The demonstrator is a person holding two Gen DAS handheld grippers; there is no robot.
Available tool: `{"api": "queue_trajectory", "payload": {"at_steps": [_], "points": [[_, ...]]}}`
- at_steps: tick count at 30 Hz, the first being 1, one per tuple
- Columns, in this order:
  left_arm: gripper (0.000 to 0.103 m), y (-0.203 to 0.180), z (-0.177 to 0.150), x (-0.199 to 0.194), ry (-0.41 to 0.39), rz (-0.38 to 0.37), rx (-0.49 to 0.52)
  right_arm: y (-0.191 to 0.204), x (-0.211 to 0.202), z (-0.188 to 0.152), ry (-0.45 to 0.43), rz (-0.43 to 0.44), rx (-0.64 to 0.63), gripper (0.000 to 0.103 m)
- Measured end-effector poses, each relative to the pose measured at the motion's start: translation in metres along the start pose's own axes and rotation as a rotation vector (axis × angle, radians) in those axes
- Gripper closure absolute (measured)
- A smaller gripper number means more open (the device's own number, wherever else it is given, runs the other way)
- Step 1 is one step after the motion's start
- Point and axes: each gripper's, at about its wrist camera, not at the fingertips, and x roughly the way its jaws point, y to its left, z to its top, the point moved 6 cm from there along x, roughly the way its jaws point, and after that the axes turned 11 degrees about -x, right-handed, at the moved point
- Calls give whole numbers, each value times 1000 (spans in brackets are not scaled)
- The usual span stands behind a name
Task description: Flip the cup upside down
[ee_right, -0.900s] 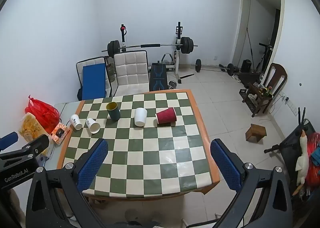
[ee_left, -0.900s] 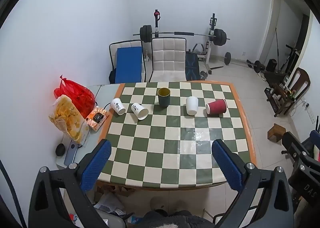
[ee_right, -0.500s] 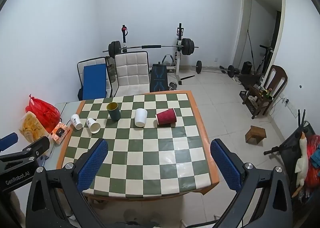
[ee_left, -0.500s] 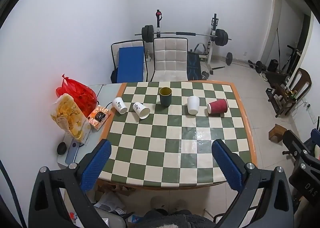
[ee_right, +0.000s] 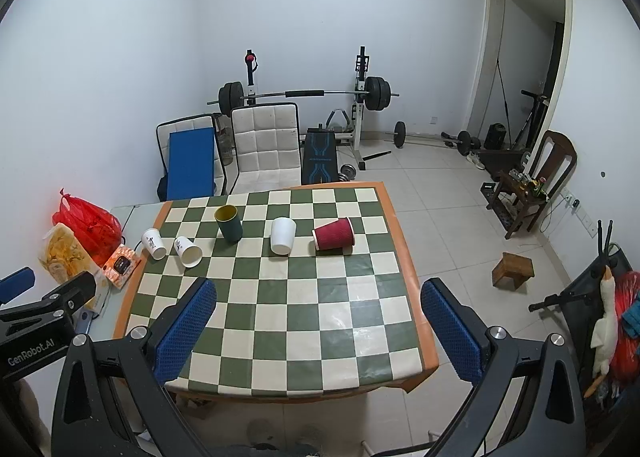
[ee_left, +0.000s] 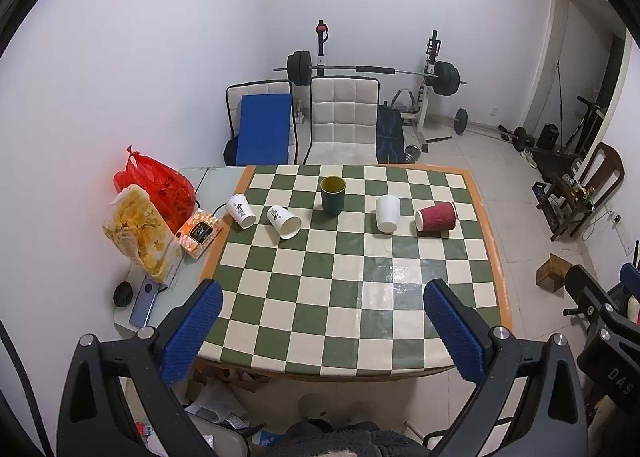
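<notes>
Several cups stand in a row on the far half of the checkered table (ee_left: 352, 297). A dark green cup (ee_left: 333, 195) stands upright with its mouth up. A white cup (ee_left: 387, 213) stands beside it. A red ribbed cup (ee_left: 435, 216) lies on its side at the right. Two white paper cups (ee_left: 284, 221) (ee_left: 241, 209) lie tilted at the left. The same cups show in the right wrist view: green (ee_right: 229, 223), white (ee_right: 282, 235), red (ee_right: 333, 233). My left gripper (ee_left: 320, 333) and right gripper (ee_right: 318, 333) are both open and empty, held high above the table's near edge.
A red bag (ee_left: 160, 187), a snack bag (ee_left: 138, 233), an orange box (ee_left: 199, 233) and a phone (ee_left: 143, 303) sit on a side table at the left. Two chairs (ee_left: 344, 121) and a barbell rack (ee_left: 372, 69) stand behind the table. A small wooden stool (ee_right: 514, 269) is on the floor right.
Both grippers have drawn up and back a little, so the table looks slightly smaller and farther. The cups have not moved. Both grippers stay open.
</notes>
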Motion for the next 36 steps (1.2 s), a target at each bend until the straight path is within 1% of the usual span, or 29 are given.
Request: {"api": "queue_trajectory", "payload": {"at_steps": [7, 10, 27, 28, 30, 36], "points": [[0, -1, -2, -1, 0, 5, -3, 0, 1, 0, 2, 5, 1, 0], [0, -1, -2, -2, 0, 3, -4, 6, 1, -2, 2, 7, -1, 0], [0, -1, -4, 0, 6, 8, -6, 5, -1, -2, 4, 13, -1, 0], [0, 0, -3, 2, 7, 8, -6, 7, 0, -2, 4, 15, -2, 0], [0, 0, -3, 3, 10, 9, -8, 14, 18, 2, 5, 22, -7, 0], [0, 2, -2, 4, 7, 8, -9, 16, 19, 1, 6, 23, -7, 0]]}}
